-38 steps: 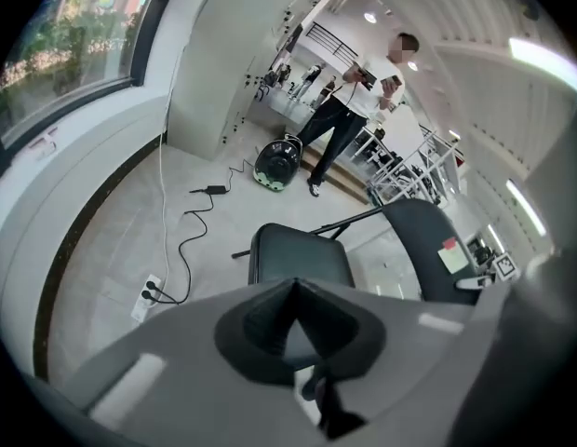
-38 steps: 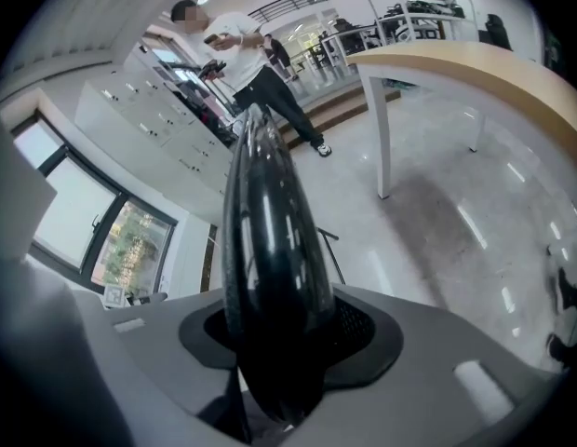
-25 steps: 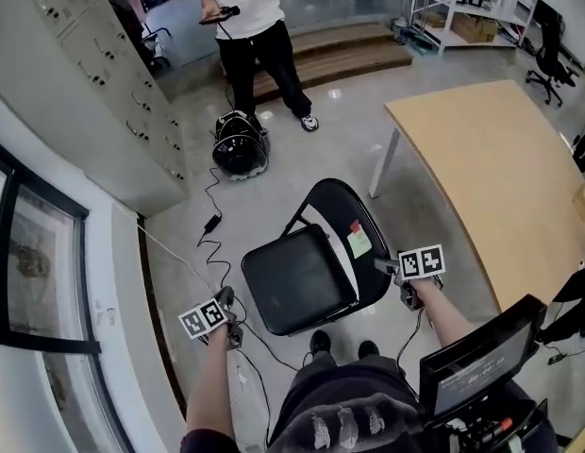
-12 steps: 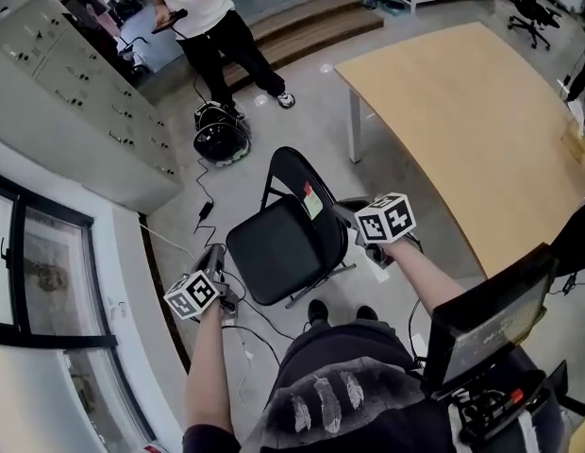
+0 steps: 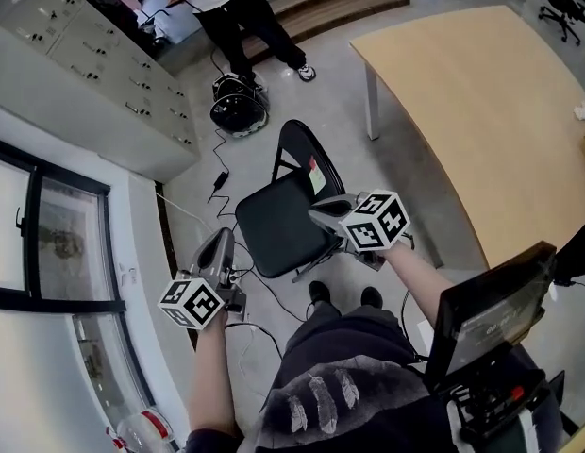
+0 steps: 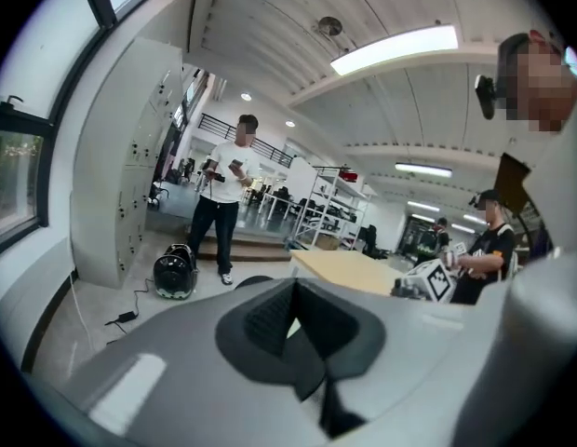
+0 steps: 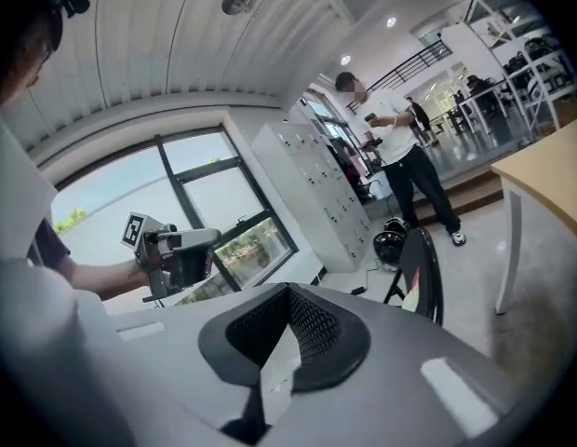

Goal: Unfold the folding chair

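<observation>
The black folding chair stands unfolded on the floor in front of my feet, seat level and backrest upright with a sticker on it. My left gripper is raised to the left of the seat, jaws shut and holding nothing. My right gripper hovers over the seat's right edge, also shut and holding nothing. In the left gripper view the shut jaws fill the lower frame, with the right gripper beyond. The right gripper view shows its shut jaws, the chair's backrest and the left gripper.
A wooden table stands right of the chair. Grey lockers and a window wall line the left. A black round bag and a standing person are beyond the chair. Cables trail across the floor. A monitor sits at my right.
Both grippers have lifted away from the chair. The right one left the chair's right edge and now hangs above the seat; the left one rose from low beside the seat.
</observation>
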Tool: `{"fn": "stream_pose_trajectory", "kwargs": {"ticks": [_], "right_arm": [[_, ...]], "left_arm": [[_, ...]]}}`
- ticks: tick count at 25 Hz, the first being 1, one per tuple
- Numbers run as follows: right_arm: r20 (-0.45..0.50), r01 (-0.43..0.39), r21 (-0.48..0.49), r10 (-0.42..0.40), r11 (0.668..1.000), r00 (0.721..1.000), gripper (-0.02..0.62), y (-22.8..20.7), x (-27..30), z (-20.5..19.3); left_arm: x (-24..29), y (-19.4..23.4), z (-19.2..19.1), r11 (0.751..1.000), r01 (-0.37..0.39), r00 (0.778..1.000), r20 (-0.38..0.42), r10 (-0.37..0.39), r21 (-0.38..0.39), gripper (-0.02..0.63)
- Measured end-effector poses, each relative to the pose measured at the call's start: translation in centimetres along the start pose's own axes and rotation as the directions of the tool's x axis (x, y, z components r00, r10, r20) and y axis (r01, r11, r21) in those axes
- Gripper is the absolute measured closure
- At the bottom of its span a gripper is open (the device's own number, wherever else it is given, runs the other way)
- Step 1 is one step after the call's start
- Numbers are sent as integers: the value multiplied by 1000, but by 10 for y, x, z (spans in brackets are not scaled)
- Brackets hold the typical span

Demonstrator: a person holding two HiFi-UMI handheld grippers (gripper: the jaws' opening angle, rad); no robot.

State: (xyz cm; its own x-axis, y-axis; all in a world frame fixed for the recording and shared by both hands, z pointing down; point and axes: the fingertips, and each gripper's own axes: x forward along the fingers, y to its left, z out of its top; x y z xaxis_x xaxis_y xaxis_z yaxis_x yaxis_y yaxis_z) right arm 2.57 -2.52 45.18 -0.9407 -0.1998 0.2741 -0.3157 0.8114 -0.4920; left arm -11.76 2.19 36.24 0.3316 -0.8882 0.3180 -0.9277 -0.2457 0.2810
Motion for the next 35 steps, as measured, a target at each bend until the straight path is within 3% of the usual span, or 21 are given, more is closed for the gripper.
{"fn": "stream_pose_trajectory", "kwargs": {"ticks": [5, 10, 17, 26, 31, 35], "right_arm": [[-51, -80, -49, 77, 996, 996, 594, 30, 5, -3], [-47, -120, -101, 115, 988, 992, 594, 54, 6, 12], [-51, -172, -190, 165, 967, 985, 594, 119, 35, 28], [-86, -148, -273, 130, 951, 988, 594, 191, 85, 27], [-116, -127, -301, 95, 945, 989, 594, 224, 111, 18], [-122, -89, -310, 53, 946, 991, 594, 240, 123, 9]], "left_arm": [[-15, -39, 4, 992, 51, 999, 9, -53, 113, 604], [-20, -48, 7, 991, 80, 996, 36, -84, 109, 603], [-64, -20, 10, 990, 65, 994, 80, -76, 125, 604], [-117, 22, 23, 983, 126, 977, 156, -147, 136, 603], [-137, 38, 17, 968, 176, 967, 151, -204, 179, 603], [-147, 48, 8, 960, 228, 958, 136, -251, 164, 603]]}}
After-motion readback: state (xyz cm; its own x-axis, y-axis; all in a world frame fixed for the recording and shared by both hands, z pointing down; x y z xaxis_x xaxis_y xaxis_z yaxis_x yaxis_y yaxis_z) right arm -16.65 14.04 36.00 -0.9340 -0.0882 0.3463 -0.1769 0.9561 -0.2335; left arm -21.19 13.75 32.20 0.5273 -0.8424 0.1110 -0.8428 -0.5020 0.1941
